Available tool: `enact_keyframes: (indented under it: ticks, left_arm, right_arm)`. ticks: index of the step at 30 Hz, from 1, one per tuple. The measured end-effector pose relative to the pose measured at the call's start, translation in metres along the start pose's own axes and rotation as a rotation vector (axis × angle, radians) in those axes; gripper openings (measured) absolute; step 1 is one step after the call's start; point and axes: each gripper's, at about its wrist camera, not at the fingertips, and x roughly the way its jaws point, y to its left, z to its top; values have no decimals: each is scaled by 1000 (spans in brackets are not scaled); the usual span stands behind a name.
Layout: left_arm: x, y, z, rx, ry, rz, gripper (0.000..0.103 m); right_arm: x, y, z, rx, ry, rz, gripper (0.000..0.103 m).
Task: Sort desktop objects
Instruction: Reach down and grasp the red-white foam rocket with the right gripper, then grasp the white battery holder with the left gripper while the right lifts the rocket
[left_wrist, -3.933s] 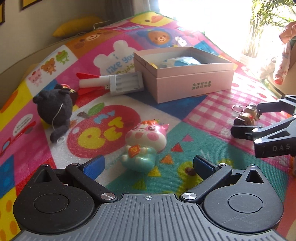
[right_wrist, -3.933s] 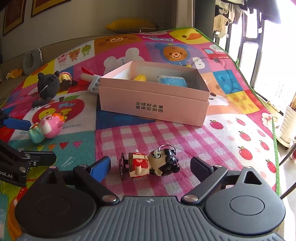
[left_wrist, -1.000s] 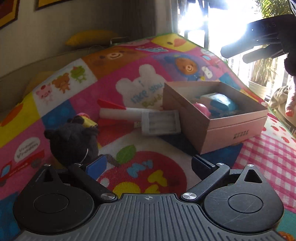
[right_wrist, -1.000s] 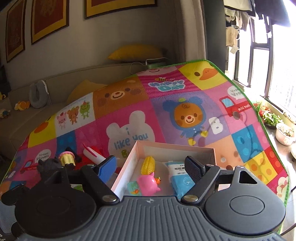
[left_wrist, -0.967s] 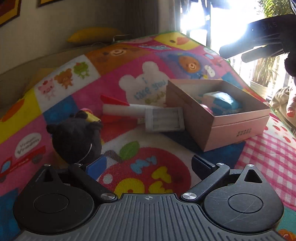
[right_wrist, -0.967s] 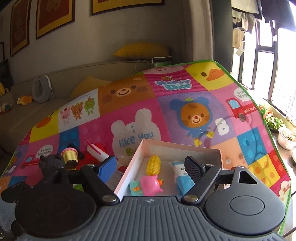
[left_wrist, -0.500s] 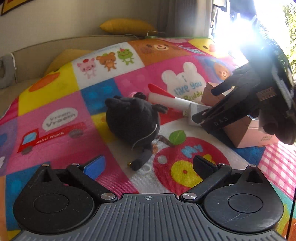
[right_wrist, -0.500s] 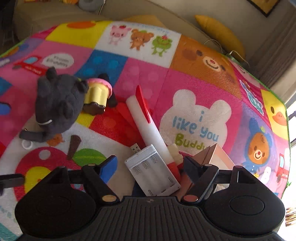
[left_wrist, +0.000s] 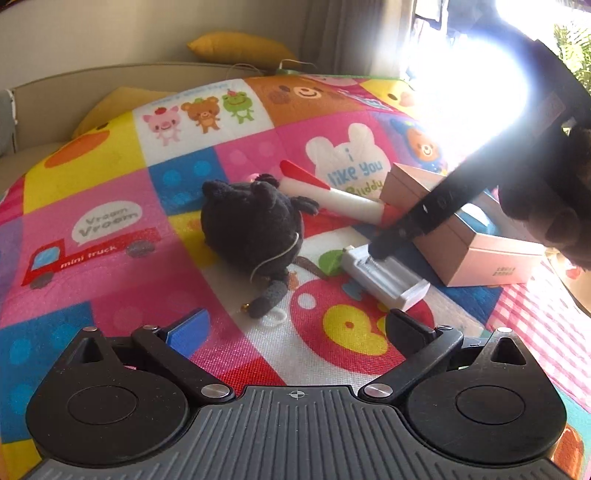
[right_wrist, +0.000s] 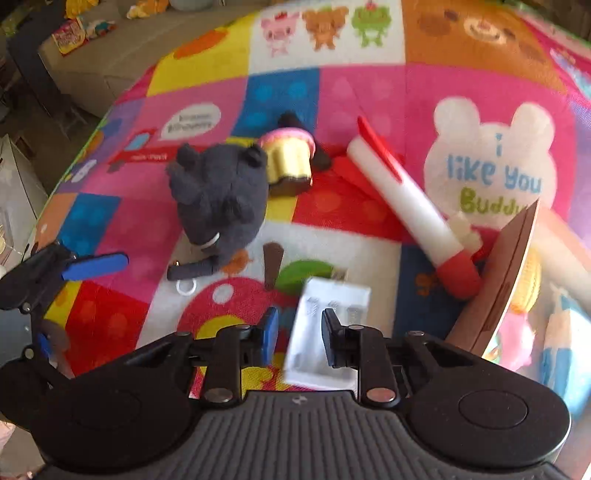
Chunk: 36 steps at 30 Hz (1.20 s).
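My right gripper (right_wrist: 295, 334) has its jaws closed in on the white battery charger (right_wrist: 328, 332), which also shows in the left wrist view (left_wrist: 384, 275), lying on the mat with the right gripper's fingertips (left_wrist: 384, 243) on its far end. My left gripper (left_wrist: 295, 332) is open and empty, low over the mat in front of the black plush toy (left_wrist: 255, 229). The plush also shows in the right wrist view (right_wrist: 218, 199). The pink box (left_wrist: 476, 243) stands to the right, with toys inside.
A red and white foam rocket (right_wrist: 410, 210) lies between the plush and the box. A cupcake toy (right_wrist: 288, 162) sits behind the plush. The colourful play mat (left_wrist: 110, 221) covers the surface; a beige sofa back with yellow cushions (left_wrist: 236, 48) lies beyond.
My right gripper has come down from above the box to the charger and closed its jaws on it. My left gripper has swung left to face the black plush.
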Motion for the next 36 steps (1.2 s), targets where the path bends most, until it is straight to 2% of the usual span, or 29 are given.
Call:
enact_keyframes:
  ticks: [2,3,4,7,10,11,12,13,16,21,26,29,33,36]
  left_arm:
    - [2,-4,0,5,3,-12,103]
    - [3,-6,1,6,4,-17,103]
    - [3,-7,1,7,3,-21,103]
    - [1,-8,0,6,6,-21,103]
    - [-2,-8,-3,5,15,-17,103]
    - [-2,-7,-4,6,19,-13,103]
    - [-3,-7,-5,8,23,-9,103]
    - [-3,-7,-5,8,27,-4,103]
    - [-4,-8,-6,1,31,2,103]
    - [-12,-23,-10,20,30,-23,103]
    - [-21,-47,-22,76,71,-65,103]
    - [-22,-65,-31,94,108,-94,103]
    - [-20,-91,-39,144,136,-115,103]
    - [-11,-109,-41,185,144,-64,103]
  right_arm:
    - [-7,-2,8,-34,-87,-116,41]
    - [-4,-5,14,-44,-116,-178,57]
    - [3,-9,22,-51,-133,-232,67]
    - [35,-25,43,-47,-130,-339,69]
    - [68,-37,59,-51,-77,-327,78]
    - [80,-38,60,-63,-48,-336,77]
    - [83,-37,61,-73,-54,-348,77]
    - [81,-34,62,-93,-47,-322,54]
    - [69,-32,60,-39,-1,-249,32]
    - [41,-28,28,70,40,-92,29]
    - [0,6,-36,39,6,-5,28]
    - [-24,9,-74,72,-24,49,28]
    - [-54,1,-129,136,-80,57,28]
    - [-69,-7,-171,161,-115,14,28]
